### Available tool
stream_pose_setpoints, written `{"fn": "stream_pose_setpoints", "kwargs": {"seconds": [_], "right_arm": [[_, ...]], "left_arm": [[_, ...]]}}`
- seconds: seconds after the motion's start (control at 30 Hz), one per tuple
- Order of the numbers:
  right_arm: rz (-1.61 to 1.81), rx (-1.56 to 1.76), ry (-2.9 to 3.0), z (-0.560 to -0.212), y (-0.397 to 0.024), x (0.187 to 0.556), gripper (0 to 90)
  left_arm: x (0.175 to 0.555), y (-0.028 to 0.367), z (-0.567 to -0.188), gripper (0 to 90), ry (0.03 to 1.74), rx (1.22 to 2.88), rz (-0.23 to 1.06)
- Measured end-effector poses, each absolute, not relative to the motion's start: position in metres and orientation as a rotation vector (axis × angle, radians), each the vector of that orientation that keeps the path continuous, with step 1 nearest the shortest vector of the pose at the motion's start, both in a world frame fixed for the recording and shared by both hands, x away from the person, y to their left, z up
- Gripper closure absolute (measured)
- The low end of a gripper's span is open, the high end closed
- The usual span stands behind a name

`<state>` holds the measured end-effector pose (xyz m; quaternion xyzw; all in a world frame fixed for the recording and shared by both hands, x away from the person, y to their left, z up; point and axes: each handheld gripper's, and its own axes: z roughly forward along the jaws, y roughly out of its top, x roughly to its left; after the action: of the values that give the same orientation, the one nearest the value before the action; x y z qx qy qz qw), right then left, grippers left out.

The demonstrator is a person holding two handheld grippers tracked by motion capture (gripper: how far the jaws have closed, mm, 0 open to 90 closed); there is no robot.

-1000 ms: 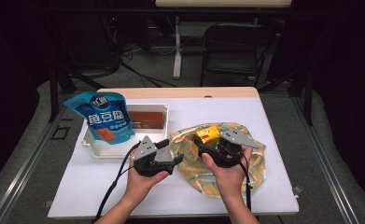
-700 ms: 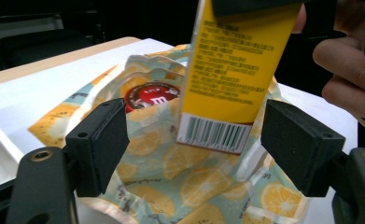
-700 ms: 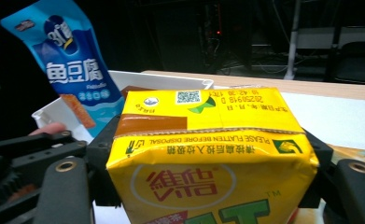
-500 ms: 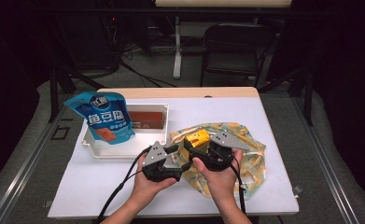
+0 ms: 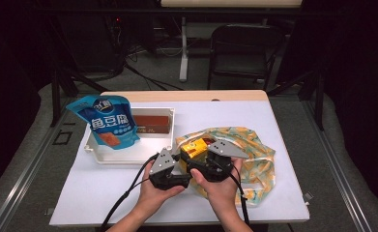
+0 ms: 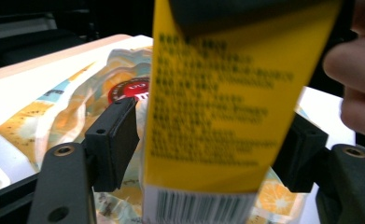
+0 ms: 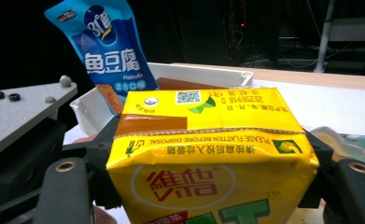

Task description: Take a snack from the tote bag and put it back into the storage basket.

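two grippers meet in the high view over the patterned bag, the right gripper holding a yellow drink carton up beside the left gripper. left gripper view: jaws have just been closing around the carton, gaps remaining at both pads, so the handover is underway. right gripper view: jaws pinch the carton; next, judged, the left clamps before the right lets go, toward the white tray.
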<state>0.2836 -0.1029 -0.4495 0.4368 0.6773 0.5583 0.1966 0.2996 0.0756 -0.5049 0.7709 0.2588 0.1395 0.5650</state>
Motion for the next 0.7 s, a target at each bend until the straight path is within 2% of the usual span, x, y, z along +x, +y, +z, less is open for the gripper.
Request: {"fn": "stream_pose_setpoints", "kwargs": {"seconds": [0.4,0.7], "right_arm": [[1.580,1.205,1.933,-0.450,-0.093,0.279,29.4],[1.573,1.218,1.943,-0.452,-0.091,0.278,29.3]], "left_arm": [[0.300,0.078,-0.505,43.9,0.595,1.815,0.311],[0.298,0.080,-0.501,44.7,0.591,1.799,0.327]]}}
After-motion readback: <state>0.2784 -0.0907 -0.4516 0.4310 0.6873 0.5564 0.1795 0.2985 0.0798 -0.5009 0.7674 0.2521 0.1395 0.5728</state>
